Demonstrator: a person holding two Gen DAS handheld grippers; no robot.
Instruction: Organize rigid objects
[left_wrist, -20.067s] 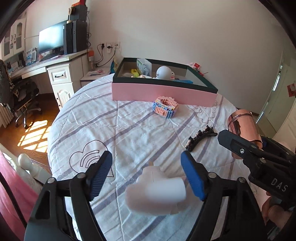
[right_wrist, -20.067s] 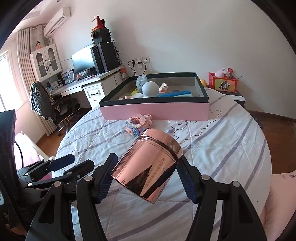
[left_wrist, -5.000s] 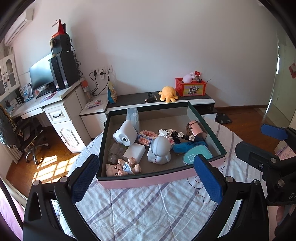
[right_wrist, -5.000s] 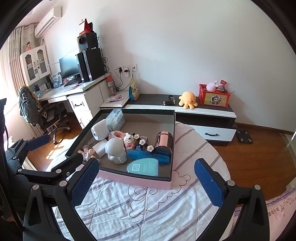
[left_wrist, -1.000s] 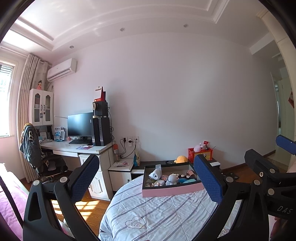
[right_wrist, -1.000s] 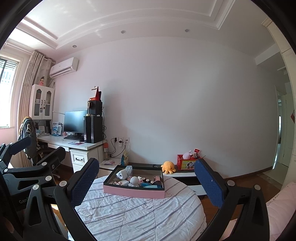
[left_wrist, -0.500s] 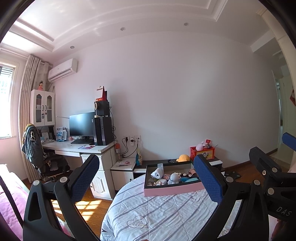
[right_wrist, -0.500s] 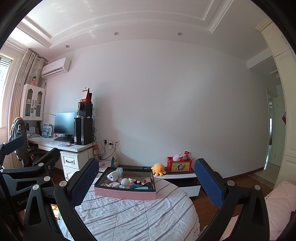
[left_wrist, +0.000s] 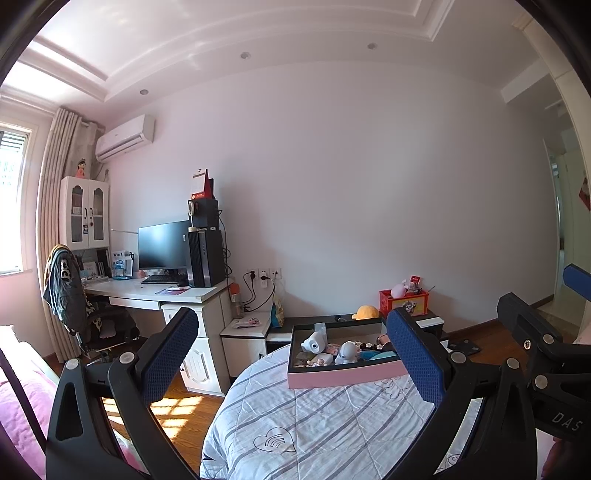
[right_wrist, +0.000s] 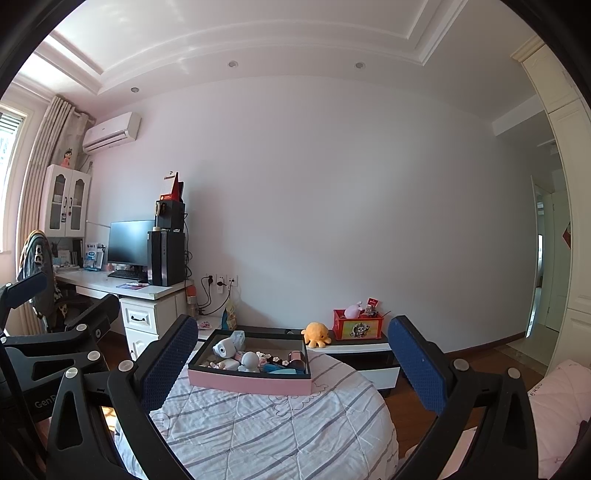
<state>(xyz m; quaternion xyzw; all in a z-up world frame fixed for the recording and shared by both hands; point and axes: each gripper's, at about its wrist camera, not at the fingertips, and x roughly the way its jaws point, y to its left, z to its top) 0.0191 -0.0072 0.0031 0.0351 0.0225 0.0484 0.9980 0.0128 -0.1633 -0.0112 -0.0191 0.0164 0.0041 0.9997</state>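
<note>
A pink box (left_wrist: 343, 378) with a dark rim sits at the far side of a round table (left_wrist: 314, 424) with a striped cloth. It holds several small objects, among them a white camera-like toy (left_wrist: 313, 341) and a grey figure (left_wrist: 347, 351). The box shows in the right wrist view too (right_wrist: 251, 384). My left gripper (left_wrist: 291, 363) is open and empty, held high and well back from the table. My right gripper (right_wrist: 291, 363) is open and empty, equally far back.
A white desk (left_wrist: 155, 293) with a monitor and tower stands at left, with an office chair (left_wrist: 74, 306). A low cabinet (right_wrist: 354, 350) behind the table carries an orange plush (right_wrist: 316, 334) and a red box (right_wrist: 356, 328). A doorway (right_wrist: 546, 273) is at right.
Both grippers have drifted a little, and the table and box sit slightly differently in view. Both stay open and empty.
</note>
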